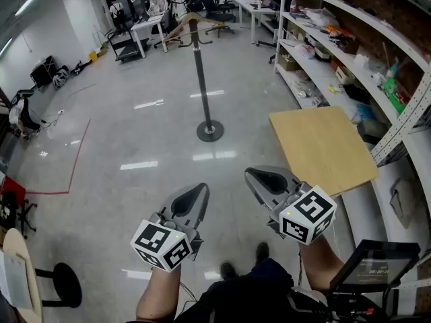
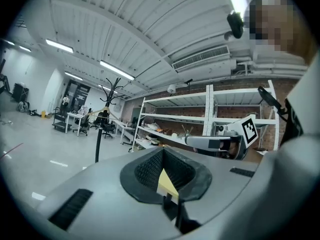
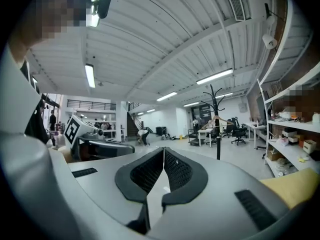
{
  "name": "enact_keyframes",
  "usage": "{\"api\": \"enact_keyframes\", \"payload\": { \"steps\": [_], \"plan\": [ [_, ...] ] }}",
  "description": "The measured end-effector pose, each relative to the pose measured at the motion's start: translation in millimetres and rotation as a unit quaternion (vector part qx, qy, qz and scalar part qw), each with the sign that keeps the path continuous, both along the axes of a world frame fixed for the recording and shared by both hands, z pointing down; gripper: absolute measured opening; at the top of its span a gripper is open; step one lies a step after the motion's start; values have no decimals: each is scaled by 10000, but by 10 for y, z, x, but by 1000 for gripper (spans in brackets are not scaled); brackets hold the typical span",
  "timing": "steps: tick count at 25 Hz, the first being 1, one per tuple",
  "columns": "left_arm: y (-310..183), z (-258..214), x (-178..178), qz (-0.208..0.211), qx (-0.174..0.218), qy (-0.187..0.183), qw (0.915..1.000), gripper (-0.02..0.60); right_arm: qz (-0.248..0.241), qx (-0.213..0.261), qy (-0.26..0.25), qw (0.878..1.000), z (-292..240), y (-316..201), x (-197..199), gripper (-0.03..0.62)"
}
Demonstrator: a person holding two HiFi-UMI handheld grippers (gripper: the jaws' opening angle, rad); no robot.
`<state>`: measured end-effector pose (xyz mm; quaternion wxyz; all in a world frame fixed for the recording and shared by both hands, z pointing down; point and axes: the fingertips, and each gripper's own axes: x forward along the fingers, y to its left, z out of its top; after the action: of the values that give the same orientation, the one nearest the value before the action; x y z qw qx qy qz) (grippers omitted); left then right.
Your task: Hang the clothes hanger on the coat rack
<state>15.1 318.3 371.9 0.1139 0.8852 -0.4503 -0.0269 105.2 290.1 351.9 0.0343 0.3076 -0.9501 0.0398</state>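
Note:
The black coat rack (image 1: 200, 73) stands on its round base (image 1: 209, 130) on the grey floor, well ahead of me. A wooden clothes hanger (image 1: 192, 20) hangs at its top. My left gripper (image 1: 201, 190) and right gripper (image 1: 250, 173) are held side by side low in the head view, far short of the rack, both shut with nothing between the pads. The left gripper view shows its shut jaws (image 2: 163, 151), with the rack (image 2: 97, 139) and hanger (image 2: 105, 110) far off at the left. The right gripper view shows its shut jaws (image 3: 164, 150) and the rack (image 3: 218, 134) at the right.
A wooden tabletop (image 1: 323, 147) sits to the right of my grippers, with white shelving (image 1: 350, 52) full of items behind it. Desks and office chairs (image 1: 148, 25) stand beyond the rack. A red tape line (image 1: 77, 153) crosses the floor at left. A black stool (image 1: 64, 284) is bottom left.

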Motion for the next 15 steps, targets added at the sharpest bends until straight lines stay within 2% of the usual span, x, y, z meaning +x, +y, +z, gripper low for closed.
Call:
{"api": "enact_keyframes", "payload": {
  "steps": [6,15],
  "plan": [
    [300,-87,278,-214,109,-124,9996,0,-179,143,-189,9996,-124,301,303,9],
    [743,-54,1012,-552,-7,-202,9983,0,-517,13,-249,9984,-31,660,1013,8]
  ]
}}
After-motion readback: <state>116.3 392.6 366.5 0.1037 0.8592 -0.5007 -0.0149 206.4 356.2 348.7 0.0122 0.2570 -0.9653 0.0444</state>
